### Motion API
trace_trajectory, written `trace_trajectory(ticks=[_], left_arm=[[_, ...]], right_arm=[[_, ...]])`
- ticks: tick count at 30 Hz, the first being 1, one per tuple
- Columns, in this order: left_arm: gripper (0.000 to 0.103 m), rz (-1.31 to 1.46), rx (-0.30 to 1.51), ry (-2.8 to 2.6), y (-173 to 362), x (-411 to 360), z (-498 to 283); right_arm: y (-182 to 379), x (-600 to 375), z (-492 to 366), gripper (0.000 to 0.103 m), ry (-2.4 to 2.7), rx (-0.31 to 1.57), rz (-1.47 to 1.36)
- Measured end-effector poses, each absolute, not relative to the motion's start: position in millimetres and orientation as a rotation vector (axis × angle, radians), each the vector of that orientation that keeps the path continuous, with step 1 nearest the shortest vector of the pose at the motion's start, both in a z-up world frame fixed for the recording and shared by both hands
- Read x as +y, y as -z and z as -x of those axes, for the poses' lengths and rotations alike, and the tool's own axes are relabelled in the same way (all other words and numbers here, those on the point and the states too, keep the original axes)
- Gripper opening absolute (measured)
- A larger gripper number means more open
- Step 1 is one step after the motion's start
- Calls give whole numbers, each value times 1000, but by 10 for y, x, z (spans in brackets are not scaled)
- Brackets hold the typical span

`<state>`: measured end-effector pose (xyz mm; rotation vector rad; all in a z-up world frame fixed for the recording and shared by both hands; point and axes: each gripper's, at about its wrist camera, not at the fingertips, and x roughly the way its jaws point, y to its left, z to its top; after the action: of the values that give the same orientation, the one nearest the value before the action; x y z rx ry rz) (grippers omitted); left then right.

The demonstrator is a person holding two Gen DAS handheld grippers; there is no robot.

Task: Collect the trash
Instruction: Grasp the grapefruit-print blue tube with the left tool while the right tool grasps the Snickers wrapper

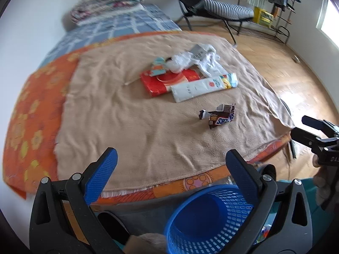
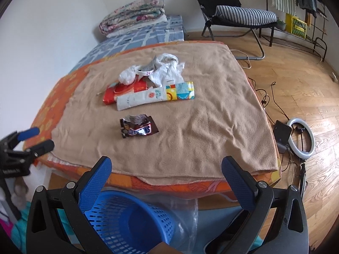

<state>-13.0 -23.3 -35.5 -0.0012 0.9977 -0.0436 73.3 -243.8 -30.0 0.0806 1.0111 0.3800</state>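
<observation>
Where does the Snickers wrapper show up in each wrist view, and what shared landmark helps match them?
Left wrist: the Snickers wrapper lies right of centre on the tan blanket, nearer than the trash pile.
Right wrist: the wrapper lies left of centre, in front of the long white packet.
Shared landmark: the blue basket at the bottom of both views, below the bed edge.

Bare blanket (image 2: 190,127) surrounds the Snickers wrapper (image 2: 138,128); the approach looks unobstructed.

Fuzzy matt tan blanket (image 2: 190,127), glossy crinkled candy wrapper (image 2: 138,128), perforated blue plastic basket (image 2: 127,222), glossy wood floor (image 2: 296,84).
</observation>
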Motion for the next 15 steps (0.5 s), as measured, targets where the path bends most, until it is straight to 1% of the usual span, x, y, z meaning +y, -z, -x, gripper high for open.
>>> trace_trajectory(ticks=[3, 8, 15], left_arm=[[103, 2, 1030, 43, 373, -197, 42], [103, -10, 1040, 1, 324, -66, -164], [103, 100, 1137, 41, 433, 202, -598]], right_arm=[[356, -2463, -816, 103, -413, 1021, -98], [374, -2364, -962, 103, -419, 1007, 10], [366, -2241, -1151, 103, -457, 1007, -20]])
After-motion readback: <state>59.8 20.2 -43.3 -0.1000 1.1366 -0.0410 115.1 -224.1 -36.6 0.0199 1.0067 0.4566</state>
